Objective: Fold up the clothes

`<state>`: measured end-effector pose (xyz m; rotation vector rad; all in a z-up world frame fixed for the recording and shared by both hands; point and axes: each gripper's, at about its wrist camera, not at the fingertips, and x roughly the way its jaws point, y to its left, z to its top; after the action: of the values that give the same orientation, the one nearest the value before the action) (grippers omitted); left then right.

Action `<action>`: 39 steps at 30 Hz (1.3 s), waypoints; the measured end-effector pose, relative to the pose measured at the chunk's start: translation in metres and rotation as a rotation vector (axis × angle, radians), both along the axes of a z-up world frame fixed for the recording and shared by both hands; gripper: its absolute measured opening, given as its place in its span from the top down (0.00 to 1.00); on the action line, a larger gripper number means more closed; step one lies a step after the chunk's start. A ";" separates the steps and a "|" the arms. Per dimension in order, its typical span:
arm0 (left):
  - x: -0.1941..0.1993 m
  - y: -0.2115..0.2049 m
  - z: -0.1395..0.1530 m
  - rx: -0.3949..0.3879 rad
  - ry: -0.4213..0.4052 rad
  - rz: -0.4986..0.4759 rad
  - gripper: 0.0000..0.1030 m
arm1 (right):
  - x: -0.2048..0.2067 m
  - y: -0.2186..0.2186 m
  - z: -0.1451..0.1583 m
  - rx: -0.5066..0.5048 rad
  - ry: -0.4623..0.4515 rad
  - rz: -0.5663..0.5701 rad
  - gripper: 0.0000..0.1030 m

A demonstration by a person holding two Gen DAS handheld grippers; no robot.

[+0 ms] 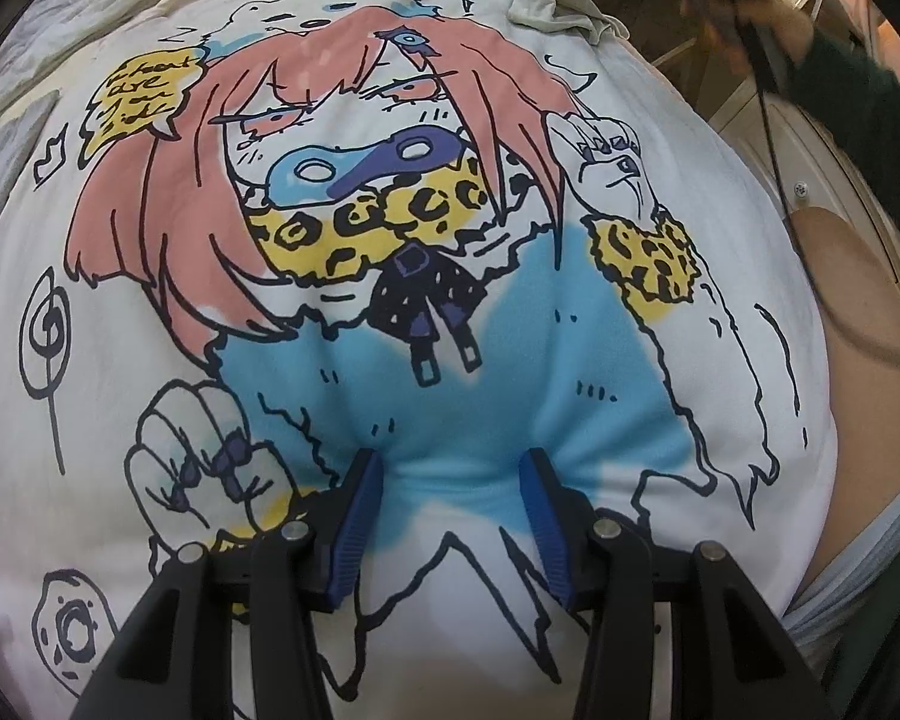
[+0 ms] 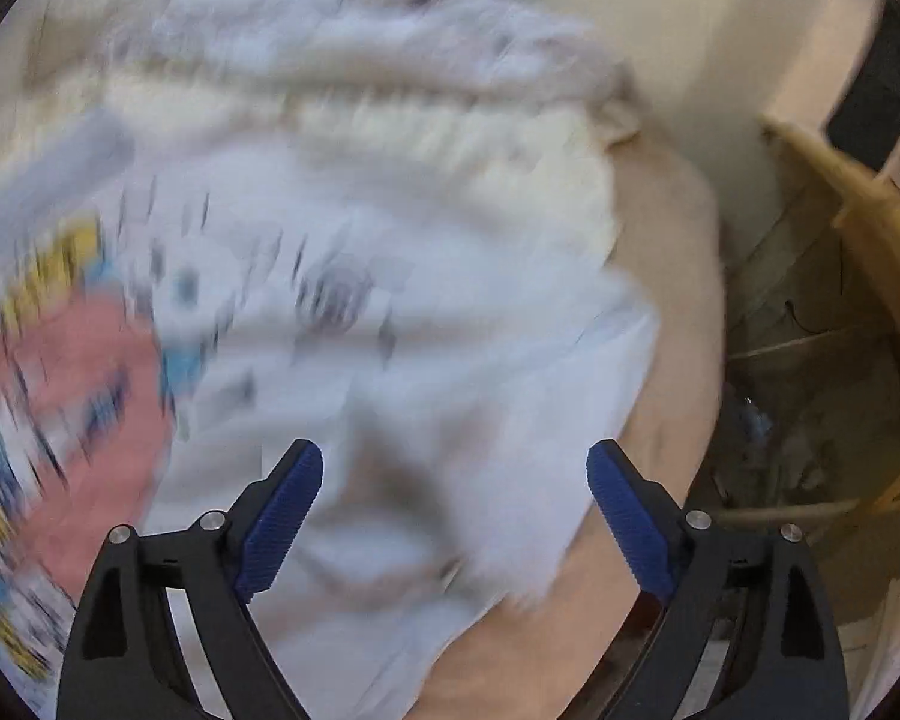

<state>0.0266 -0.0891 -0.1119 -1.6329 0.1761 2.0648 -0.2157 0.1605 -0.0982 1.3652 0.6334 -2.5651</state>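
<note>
A white T-shirt (image 1: 390, 276) with a big cartoon print of a pink-haired figure lies spread out and fills the left wrist view. My left gripper (image 1: 450, 462) digs its blue pads (image 1: 363, 498) into the light-blue part of the print. A ridge of cloth bulges between them, and creases run out from the tips. The right wrist view is blurred. There my right gripper (image 2: 456, 450) stands wide open above a white part of the same T-shirt (image 2: 426, 312), with nothing between its pads. A dark green sleeve (image 1: 840, 78) shows at the top right of the left wrist view.
A beige garment (image 1: 564, 6) lies crumpled past the shirt's far edge, and a heap of pale clothes (image 2: 390, 60) lies beyond the shirt. The tan surface (image 2: 678, 300) ends at the right. Below it are a wooden frame (image 2: 870, 210) and floor clutter.
</note>
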 end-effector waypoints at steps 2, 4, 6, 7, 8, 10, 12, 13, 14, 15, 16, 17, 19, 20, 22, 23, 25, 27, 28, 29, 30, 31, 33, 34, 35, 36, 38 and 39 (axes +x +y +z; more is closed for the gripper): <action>-0.007 -0.001 -0.003 -0.002 0.001 0.000 0.53 | 0.007 -0.013 -0.026 0.112 -0.006 0.051 0.13; -0.006 0.001 -0.003 -0.006 0.001 0.004 0.53 | 0.009 -0.008 -0.032 0.148 0.037 0.057 0.98; -0.006 0.003 -0.004 -0.010 0.006 0.007 0.53 | 0.000 0.031 -0.011 -0.010 0.092 -0.122 0.98; -0.005 0.004 -0.004 -0.013 0.009 0.008 0.53 | -0.002 0.052 0.001 -0.067 0.127 -0.199 0.98; -0.005 0.005 -0.004 -0.015 0.011 0.009 0.53 | -0.002 0.074 0.012 -0.118 0.169 -0.284 0.99; -0.004 0.006 -0.004 -0.017 0.012 0.010 0.53 | 0.001 0.128 0.030 -0.163 0.261 -0.477 0.99; -0.003 0.007 -0.004 -0.015 0.009 0.008 0.53 | 0.001 0.185 0.035 -0.185 0.294 -0.660 0.99; -0.003 0.006 -0.004 -0.012 0.006 0.008 0.53 | 0.001 0.206 0.032 -0.191 0.291 -0.717 0.98; -0.002 0.006 -0.004 -0.011 0.004 0.008 0.53 | 0.000 0.226 0.029 -0.198 0.288 -0.772 0.98; -0.002 0.007 -0.004 -0.011 0.003 0.007 0.53 | -0.001 0.243 0.023 -0.212 0.269 -0.807 0.98; -0.003 0.009 -0.005 -0.012 0.003 0.007 0.53 | -0.003 0.259 0.016 -0.228 0.250 -0.841 0.97; -0.004 0.011 -0.006 -0.013 0.003 0.006 0.53 | -0.006 0.270 0.009 -0.258 0.227 -0.847 0.97; -0.004 0.012 -0.006 -0.012 0.002 0.007 0.53 | -0.015 0.278 -0.003 -0.298 0.184 -0.829 0.92; -0.004 0.013 -0.006 -0.012 0.002 0.007 0.53 | -0.023 0.285 -0.011 -0.365 0.134 -0.813 0.92; -0.004 0.014 -0.008 -0.012 0.001 0.004 0.53 | -0.030 0.295 -0.023 -0.458 0.069 -0.801 0.91; -0.005 0.013 -0.009 -0.012 0.000 0.001 0.53 | -0.030 0.300 -0.028 -0.492 0.050 -0.802 0.90; -0.006 0.010 -0.008 -0.013 -0.001 -0.003 0.53 | -0.027 0.316 -0.040 -0.611 0.015 -0.800 0.81; -0.006 0.007 -0.005 -0.013 -0.002 0.000 0.53 | -0.019 0.335 -0.048 -0.679 -0.008 -0.815 0.70; -0.005 0.007 -0.004 -0.013 -0.003 0.000 0.53 | -0.012 0.343 -0.050 -0.704 -0.018 -0.826 0.70; -0.006 0.007 -0.004 -0.013 -0.004 -0.001 0.53 | -0.006 0.346 -0.051 -0.659 -0.025 -0.851 0.68; -0.007 0.009 -0.005 -0.012 -0.004 -0.002 0.53 | -0.001 0.349 -0.051 -0.616 -0.032 -0.874 0.67; -0.007 0.009 -0.006 -0.013 -0.004 -0.002 0.53 | -0.005 0.355 -0.049 -0.605 -0.040 -0.875 0.67; -0.009 0.010 -0.008 -0.013 -0.002 -0.003 0.53 | 0.006 0.345 -0.041 -0.594 -0.046 -0.856 0.67; -0.009 0.010 -0.008 -0.013 -0.001 -0.004 0.53 | 0.007 0.339 -0.037 -0.602 -0.048 -0.837 0.67; -0.008 0.010 -0.008 -0.014 0.000 -0.003 0.53 | 0.008 0.328 -0.034 -0.627 -0.055 -0.817 0.67; -0.007 0.008 -0.007 -0.015 0.002 -0.007 0.53 | 0.009 0.317 -0.031 -0.652 -0.063 -0.798 0.66; -0.005 0.004 -0.009 -0.016 0.002 -0.026 0.53 | 0.002 0.297 -0.033 -0.734 -0.095 -0.749 0.63; -0.006 0.003 -0.009 -0.017 0.003 -0.027 0.53 | -0.001 0.282 -0.034 -0.769 -0.115 -0.725 0.60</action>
<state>0.0207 -0.0859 -0.1212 -1.6286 0.2160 2.0506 -0.2172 0.4425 -0.1324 1.5665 -0.9552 -2.6617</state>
